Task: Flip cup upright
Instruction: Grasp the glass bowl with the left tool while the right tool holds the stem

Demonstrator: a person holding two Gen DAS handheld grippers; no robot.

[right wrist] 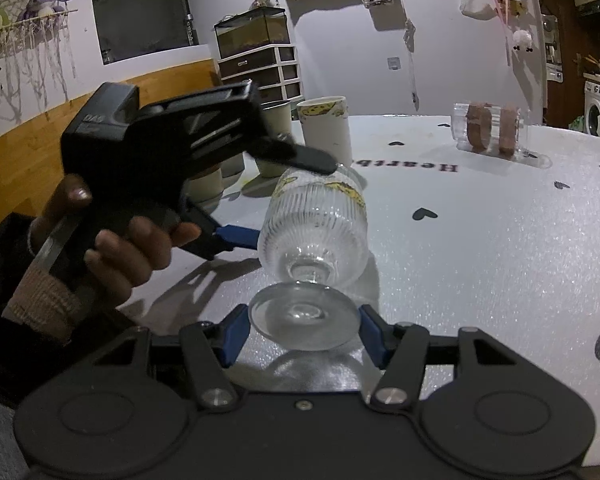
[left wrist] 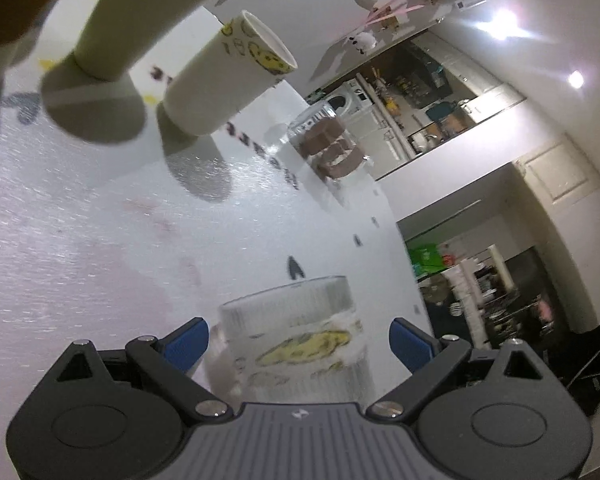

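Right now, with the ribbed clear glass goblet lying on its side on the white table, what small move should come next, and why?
Probably close the left gripper on the bowl of the ribbed clear glass goblet: its blue fingers flank the bowl with gaps on both sides, so it has no grip yet. The right gripper sits at the round foot.

Lived-in home, dining corner open to a kitchen: washing machine point(right wrist: 598, 114) and cluttered counter point(left wrist: 424, 136) past the doorway, fish tank point(right wrist: 253, 31) on plastic drawers point(right wrist: 260, 70), plush toys point(right wrist: 46, 2) on a wall net, table point(right wrist: 480, 240) under a white heart-print cover.
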